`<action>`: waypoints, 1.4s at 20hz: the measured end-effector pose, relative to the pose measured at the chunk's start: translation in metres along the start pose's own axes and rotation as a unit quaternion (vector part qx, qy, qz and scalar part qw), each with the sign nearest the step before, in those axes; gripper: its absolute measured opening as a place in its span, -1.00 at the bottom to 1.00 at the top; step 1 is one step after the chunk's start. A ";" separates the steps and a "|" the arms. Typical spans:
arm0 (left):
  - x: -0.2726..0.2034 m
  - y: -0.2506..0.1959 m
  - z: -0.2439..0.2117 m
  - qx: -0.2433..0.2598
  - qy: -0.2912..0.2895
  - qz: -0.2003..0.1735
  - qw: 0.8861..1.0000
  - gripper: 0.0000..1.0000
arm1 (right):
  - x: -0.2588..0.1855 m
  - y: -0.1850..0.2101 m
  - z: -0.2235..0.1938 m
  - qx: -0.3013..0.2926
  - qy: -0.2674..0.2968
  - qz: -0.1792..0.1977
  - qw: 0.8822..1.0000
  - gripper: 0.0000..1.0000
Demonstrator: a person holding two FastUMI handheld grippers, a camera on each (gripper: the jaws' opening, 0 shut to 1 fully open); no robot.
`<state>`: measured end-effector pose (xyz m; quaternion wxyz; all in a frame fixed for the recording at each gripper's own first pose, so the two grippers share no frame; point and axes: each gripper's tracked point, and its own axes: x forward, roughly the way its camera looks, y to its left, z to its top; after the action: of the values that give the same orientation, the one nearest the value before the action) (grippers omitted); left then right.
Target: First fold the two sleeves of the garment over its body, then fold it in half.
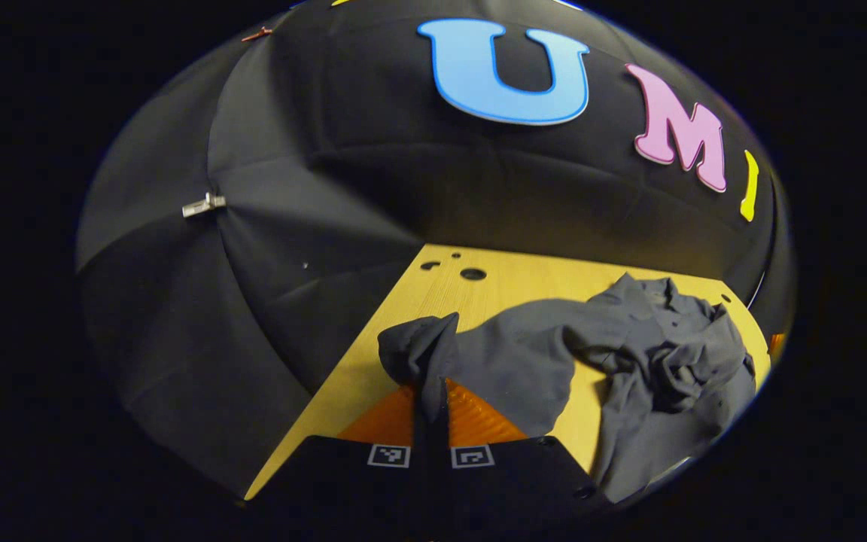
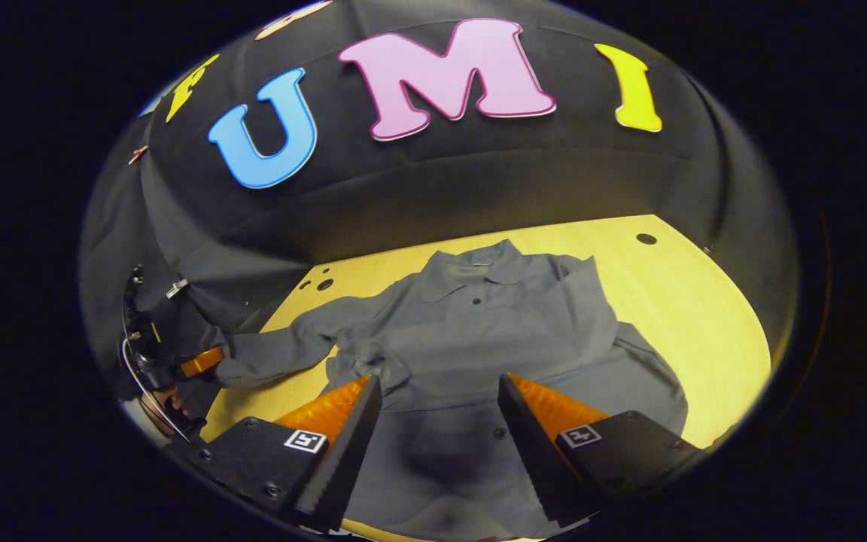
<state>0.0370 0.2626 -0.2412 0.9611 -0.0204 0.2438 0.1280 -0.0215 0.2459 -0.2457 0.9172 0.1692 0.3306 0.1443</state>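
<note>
The grey garment [image 2: 479, 331] lies face up on the yellow table [image 2: 704, 316], collar [image 2: 482, 272] toward the booth wall and hem toward the person. One sleeve [image 2: 283, 354] stretches out long across the wood toward the table's edge, its long axis running away from the body of the shirt. At its far end the left gripper [image 1: 431, 391] is clenched on the cuff [image 1: 418, 354]: in the left gripper view the two orange fingers [image 1: 479, 418] meet with grey cloth bunched up between and above them. From that gripper the shirt's body lies ahead and off to one side, so carrying the cuff that way looks like what would lay the sleeve over the chest. The other sleeve [image 2: 591, 293] appears already turned in along the garment's far flank, though the folds there are hard to read. The right gripper [image 2: 441, 399] hangs above the lower front of the shirt with its fingers spread wide and holding nothing, the button placket [image 2: 495, 433] showing between them. The left gripper, seen in the right gripper view low at the table's edge, is plainly the nearer one to the outstretched sleeve.
</note>
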 end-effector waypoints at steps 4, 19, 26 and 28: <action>-0.025 -0.042 0.058 -0.006 -0.048 -0.016 0.999 -0.89 | -0.016 -0.028 0.013 -0.013 -0.019 -0.010 1.000 0.94; -0.087 -0.258 0.144 0.042 -0.121 -0.167 0.978 -0.89 | -0.046 -0.132 0.046 -0.020 -0.049 -0.040 0.998 0.97; -0.097 -0.348 0.122 0.064 -0.108 -0.220 0.967 -0.89 | -0.057 -0.190 0.046 0.005 -0.051 -0.063 0.997 0.97; -0.098 -0.371 0.112 0.066 -0.101 -0.232 0.965 -0.89 | -0.062 -0.204 0.046 0.010 -0.052 -0.067 0.996 0.96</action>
<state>0.1011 -0.1075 -0.1045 0.9834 0.0002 0.1419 -0.1132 -0.0055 0.0290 -0.2607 0.9391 0.1635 0.2941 0.0702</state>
